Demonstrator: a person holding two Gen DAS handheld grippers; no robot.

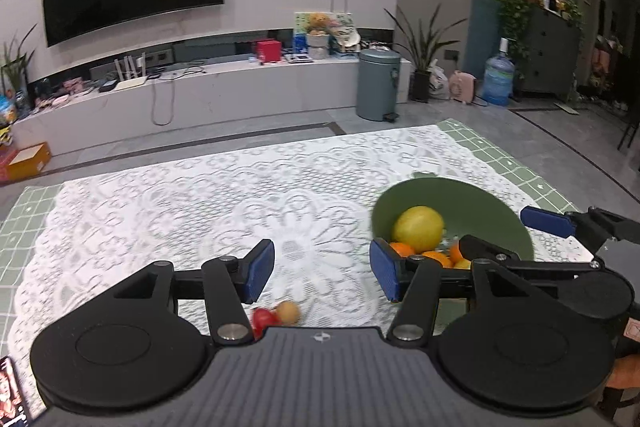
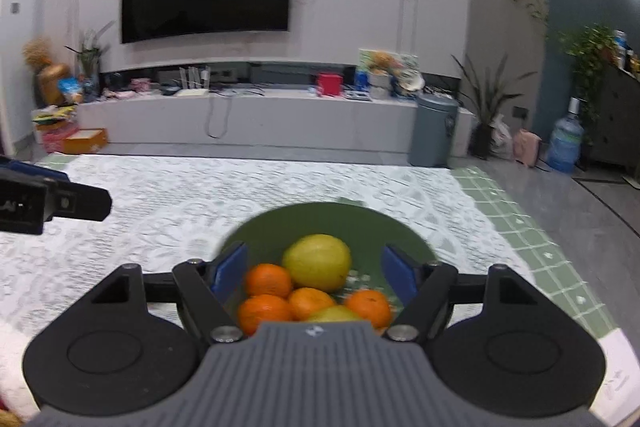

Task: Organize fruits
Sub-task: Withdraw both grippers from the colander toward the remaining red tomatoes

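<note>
A green bowl (image 1: 460, 195) (image 2: 320, 219) stands on the lace cloth. It holds a large yellow citrus fruit (image 1: 418, 229) (image 2: 318, 261), several oranges (image 2: 268, 281) (image 1: 402, 250) and a second yellowish fruit (image 2: 334, 314). My right gripper (image 2: 316, 269) (image 1: 518, 235) hangs open over the bowl; its blue pads (image 2: 230, 267) stand either side of the fruit without touching any. My left gripper (image 1: 322, 269) is open and empty, left of the bowl above the cloth, and its fingers (image 2: 56, 195) show in the right wrist view. A small red fruit (image 1: 262, 319) and a tan one (image 1: 289, 311) lie on the cloth under it.
White lace cloth (image 1: 200, 211) lies over a green checked cover (image 1: 492, 155) on the table. A phone (image 1: 12, 395) lies at the near left edge, and a white card (image 2: 620, 367) at the near right. Past the far edge are floor, a TV bench and a grey bin (image 1: 378, 85).
</note>
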